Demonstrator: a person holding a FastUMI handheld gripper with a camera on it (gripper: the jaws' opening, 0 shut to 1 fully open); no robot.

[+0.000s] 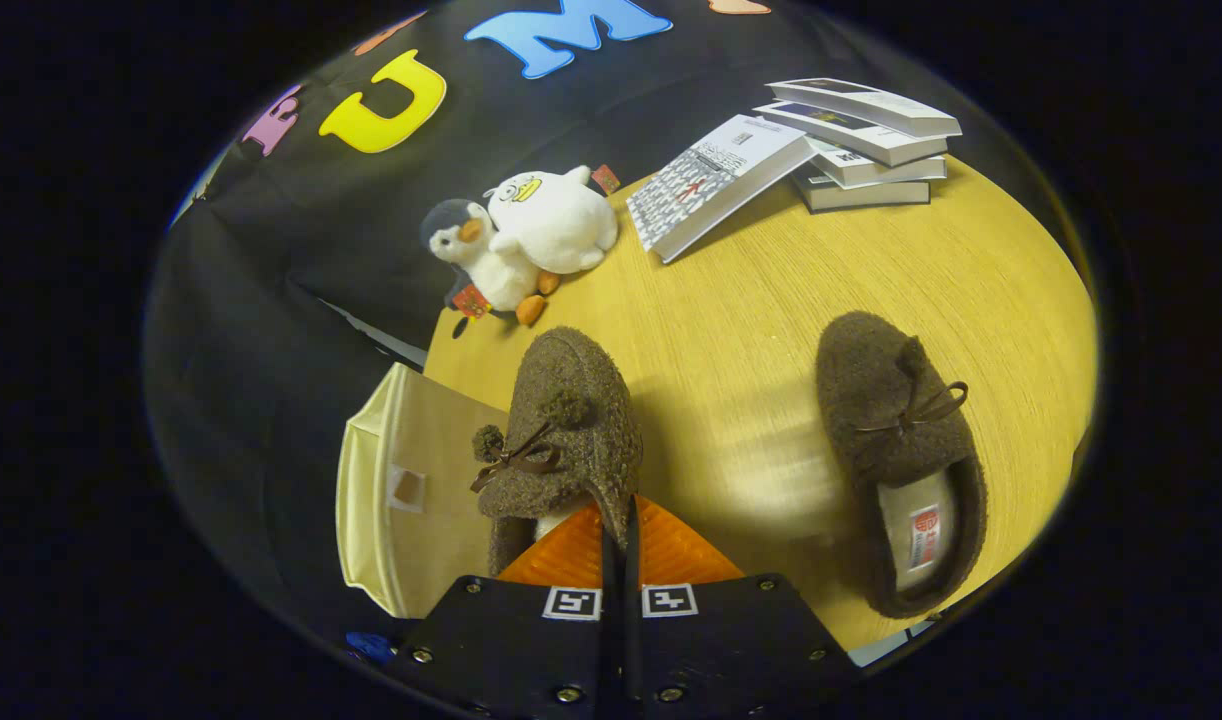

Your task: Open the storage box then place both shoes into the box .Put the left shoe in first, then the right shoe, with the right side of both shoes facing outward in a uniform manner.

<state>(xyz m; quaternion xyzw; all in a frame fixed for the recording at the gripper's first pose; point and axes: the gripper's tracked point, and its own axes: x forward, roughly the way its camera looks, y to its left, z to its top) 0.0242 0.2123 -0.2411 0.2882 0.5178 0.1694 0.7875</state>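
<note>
The gripper (618, 520) has its two fingers squeezed together on the heel rim of a fuzzy brown slipper with a little bow and pompoms (561, 430), so it is grasping that shoe. The shoe sits just ahead of the fingers, with its toe pointing away, near the surface's left edge. Beside it, past that edge, is the cream plastic storage box (401, 495); its side with a small handle patch faces up. The other fuzzy brown slipper (896, 450) lies well apart to the right on the round wooden surface (751, 300), close to the near right edge. There is bare wood between the two shoes. Farther back, at the far left edge, two soft toys lean together: a grey and white penguin (476, 258) and a white duck (551, 218). At the far edge is a stack of white books (861, 140), with one book (716, 185) leaning against it.
</note>
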